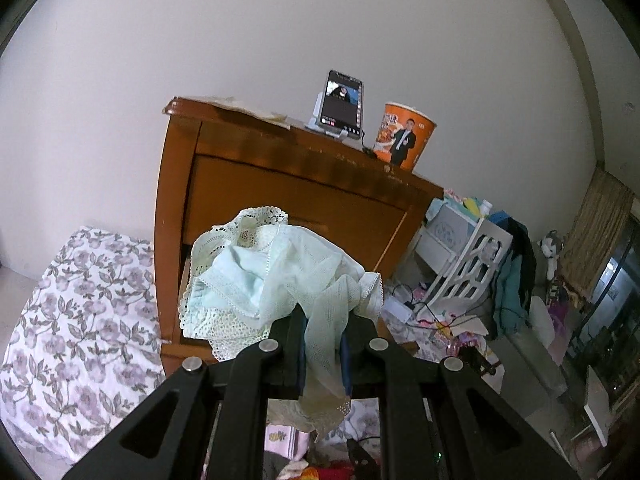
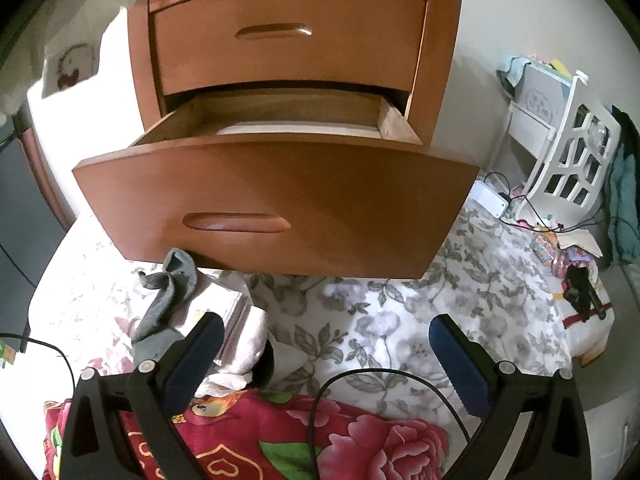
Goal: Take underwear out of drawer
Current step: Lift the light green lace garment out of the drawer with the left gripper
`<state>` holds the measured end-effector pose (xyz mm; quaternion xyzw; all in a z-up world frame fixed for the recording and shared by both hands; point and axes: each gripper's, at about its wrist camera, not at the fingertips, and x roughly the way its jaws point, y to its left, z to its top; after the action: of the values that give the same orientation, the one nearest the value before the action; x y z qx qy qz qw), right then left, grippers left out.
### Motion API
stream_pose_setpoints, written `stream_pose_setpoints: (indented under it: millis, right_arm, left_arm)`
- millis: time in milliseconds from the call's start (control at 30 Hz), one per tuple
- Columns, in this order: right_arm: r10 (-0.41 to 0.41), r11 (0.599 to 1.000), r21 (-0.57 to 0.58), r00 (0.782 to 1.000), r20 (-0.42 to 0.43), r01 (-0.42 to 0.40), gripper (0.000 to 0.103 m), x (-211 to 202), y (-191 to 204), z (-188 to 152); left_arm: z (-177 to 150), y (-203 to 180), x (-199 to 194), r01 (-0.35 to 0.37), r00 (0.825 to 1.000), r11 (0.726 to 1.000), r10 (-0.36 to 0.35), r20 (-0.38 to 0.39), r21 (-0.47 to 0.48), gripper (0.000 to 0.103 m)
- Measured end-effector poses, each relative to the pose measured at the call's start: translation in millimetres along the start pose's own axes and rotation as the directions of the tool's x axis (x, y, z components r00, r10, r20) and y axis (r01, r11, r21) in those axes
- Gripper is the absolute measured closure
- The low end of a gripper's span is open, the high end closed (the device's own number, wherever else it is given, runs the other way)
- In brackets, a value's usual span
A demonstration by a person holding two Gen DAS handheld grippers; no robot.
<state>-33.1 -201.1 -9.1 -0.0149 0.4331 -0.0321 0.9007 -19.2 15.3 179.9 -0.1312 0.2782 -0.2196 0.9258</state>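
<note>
My left gripper (image 1: pixel 324 320) is shut on pale mint lace underwear (image 1: pixel 276 276), which bunches up in front of the wooden nightstand (image 1: pixel 288 184) and hangs down between the pads. In the right wrist view the lower drawer (image 2: pixel 276 200) stands pulled out, with a pale flat sheet on its floor. The drawer above it (image 2: pixel 288 36) is closed. My right gripper (image 2: pixel 326 330) hangs open over the floral bedding in front of the drawer, with nothing between its fingers.
On the nightstand top stand a phone on a holder (image 1: pixel 340 102) and an orange noodle cup (image 1: pixel 404 136). A grey sock (image 2: pixel 168 292), folded cloths and a red floral blanket (image 2: pixel 280 436) lie under the right gripper. A black cable (image 2: pixel 384 376) loops there. A white rack (image 2: pixel 568 152) stands at right.
</note>
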Motion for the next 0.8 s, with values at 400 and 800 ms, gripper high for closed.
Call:
stream_pose_setpoints:
  millis: [400,800]
  right_arm:
    - [0.000,1.000,-0.005,0.999,0.033,0.001,0.000,-18.7,3.7,-0.1]
    - [0.006,1.000,-0.006,0.998,0.065,-0.006,0.000,-35.7,6.2,-2.3]
  left_arm:
    - [-24.6,-0.6,6.1,-0.010,0.992,1.000,0.006,-0.127,-0.029,0.089]
    - [-46.6,6.5,13.6,-0.044,0.977,0.997,0.030,-0.212,-0.064,0.089]
